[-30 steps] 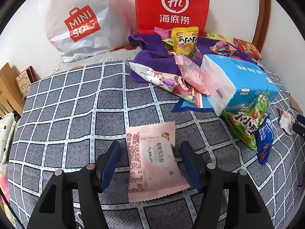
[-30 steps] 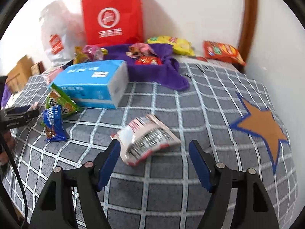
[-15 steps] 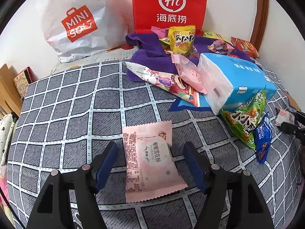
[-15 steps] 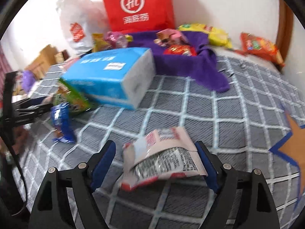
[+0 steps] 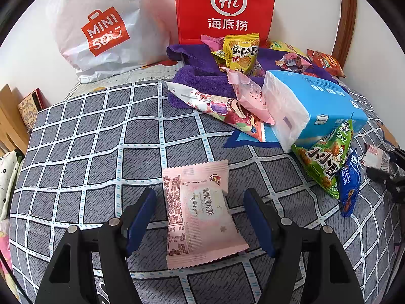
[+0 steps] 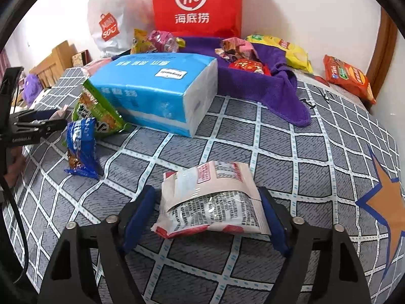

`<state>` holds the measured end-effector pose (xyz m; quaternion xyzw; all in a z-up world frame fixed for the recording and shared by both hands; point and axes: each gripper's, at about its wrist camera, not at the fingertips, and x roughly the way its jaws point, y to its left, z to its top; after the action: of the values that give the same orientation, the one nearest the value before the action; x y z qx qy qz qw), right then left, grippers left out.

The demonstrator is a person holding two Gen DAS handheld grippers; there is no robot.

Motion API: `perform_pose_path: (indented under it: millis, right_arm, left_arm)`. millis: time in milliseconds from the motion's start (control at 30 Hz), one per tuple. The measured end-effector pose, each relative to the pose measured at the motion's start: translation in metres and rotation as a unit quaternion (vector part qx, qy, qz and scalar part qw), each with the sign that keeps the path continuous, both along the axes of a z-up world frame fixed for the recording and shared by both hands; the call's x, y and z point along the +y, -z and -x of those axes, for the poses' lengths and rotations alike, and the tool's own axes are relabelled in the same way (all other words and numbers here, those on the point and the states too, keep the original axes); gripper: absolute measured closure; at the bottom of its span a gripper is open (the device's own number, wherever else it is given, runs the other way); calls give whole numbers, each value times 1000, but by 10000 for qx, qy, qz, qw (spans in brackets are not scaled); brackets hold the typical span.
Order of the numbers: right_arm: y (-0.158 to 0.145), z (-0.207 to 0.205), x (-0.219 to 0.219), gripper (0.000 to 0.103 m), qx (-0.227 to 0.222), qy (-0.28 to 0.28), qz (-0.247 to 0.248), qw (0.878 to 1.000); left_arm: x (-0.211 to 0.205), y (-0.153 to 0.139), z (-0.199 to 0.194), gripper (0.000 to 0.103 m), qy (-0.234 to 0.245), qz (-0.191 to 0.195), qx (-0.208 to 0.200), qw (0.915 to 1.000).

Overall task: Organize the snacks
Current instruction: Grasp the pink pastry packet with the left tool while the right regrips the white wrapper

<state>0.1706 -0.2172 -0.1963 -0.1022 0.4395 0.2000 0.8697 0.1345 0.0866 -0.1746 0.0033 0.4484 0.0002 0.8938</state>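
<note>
My left gripper point(image 5: 201, 214) is open around a flat pink snack packet point(image 5: 200, 212) that lies on the grey checked cloth point(image 5: 88, 152); the blue pads stand apart from its sides. My right gripper point(image 6: 207, 212) is open around a white and red snack packet point(image 6: 212, 205); the right pad is at its edge, the left pad is a little apart. The same packet and right gripper show small in the left wrist view point(image 5: 377, 157). Several snacks lie on a purple towel point(image 5: 202, 76).
A blue tissue pack point(image 6: 157, 88) lies mid-table with a green snack bag point(image 6: 98, 116) and a blue packet point(image 6: 81, 149) beside it. A red Hi bag point(image 5: 225, 7) and a white Miniso bag point(image 5: 101, 25) stand at the wall. Orange point(image 6: 346, 76) and yellow point(image 6: 286, 50) bags lie far right.
My right gripper has moved forward over the white and red packet, which now sits between its pads. My left gripper has stayed open around the pink packet with little movement.
</note>
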Motion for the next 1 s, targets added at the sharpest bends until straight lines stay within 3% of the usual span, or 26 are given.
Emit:
perform_pose_path:
  millis: [100, 233, 433, 567, 667, 800, 1000]
  right_arm:
    - [0, -3, 0, 32, 2, 74, -49, 10000]
    - [-1, -1, 3, 44, -75, 69, -14, 9999]
    - [-12, 10, 0, 44, -306, 37, -353, 9989]
    - [-19, 21, -2, 44, -382, 90, -556, 9977]
    - [-23, 29, -5, 44, -412, 208, -635, 9969]
    - [-32, 38, -11, 44, -481, 476, -707, 9952]
    - [-43, 46, -14, 44, -590, 657, -767, 9931]
  left_arm:
    - [0, 0, 0, 33, 0, -2, -1, 10000]
    - [0, 1, 0, 33, 8, 30, -5, 10000]
    - [2, 0, 1, 34, 29, 135, -23, 9999]
    - [4, -2, 3, 43, 2, 207, -53, 9998]
    - [5, -4, 4, 59, -73, 141, 20, 9999]
    - [9, -8, 7, 63, 17, 688, 166, 9975]
    - [11, -16, 17, 64, 16, 1088, 225, 9938]
